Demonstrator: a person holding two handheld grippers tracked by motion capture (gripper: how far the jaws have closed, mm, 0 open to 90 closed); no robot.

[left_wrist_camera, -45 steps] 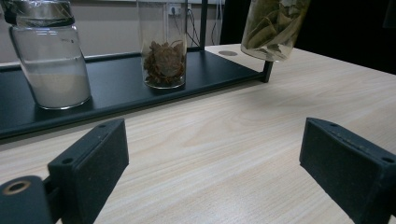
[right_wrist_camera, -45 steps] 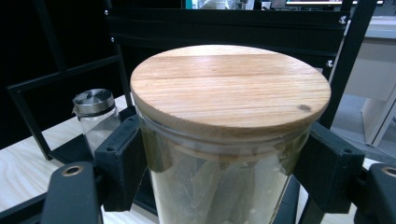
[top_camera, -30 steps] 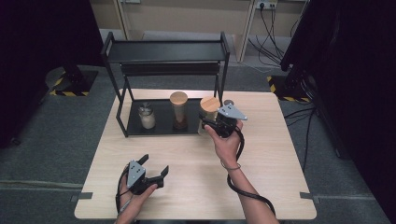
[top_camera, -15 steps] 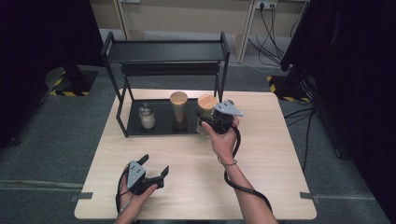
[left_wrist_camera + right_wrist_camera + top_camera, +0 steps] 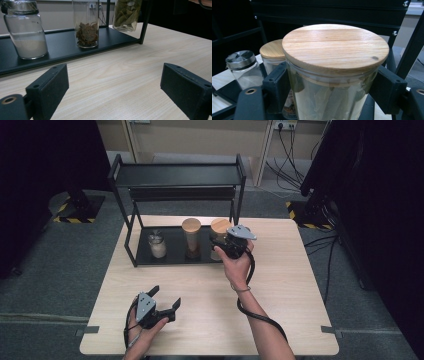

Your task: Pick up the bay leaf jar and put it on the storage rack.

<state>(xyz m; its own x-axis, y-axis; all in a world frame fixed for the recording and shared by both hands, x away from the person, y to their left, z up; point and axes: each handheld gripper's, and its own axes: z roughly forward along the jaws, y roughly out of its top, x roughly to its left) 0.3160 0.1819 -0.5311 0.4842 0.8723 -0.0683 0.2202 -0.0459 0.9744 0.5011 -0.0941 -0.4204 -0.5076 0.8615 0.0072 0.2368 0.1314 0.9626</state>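
Right gripper is clamped on the leaf jar, one pad pressed to each side of the glass just under the wooden lid. Gripping below the lid rim rather than on it looks deliberate: the lid is only seated, and the glass gives the pads a firm, parallel surface.

From above, the jar sits at the right end of the rack's bottom tray, beside the right front post. Whether its base rests on the tray or hangs just clear, I cannot tell. My reading: it is being placed there to line up with the others.

Already in the row: a tall jar with a wooden lid in the middle, holding brown bits, and a metal-capped jar of white powder at the left. They stand apart from one another.

Left gripper rests low over the bare table, jaws spread wide, nothing between them. Parked near the front edge, it stays out of the working hand's way.
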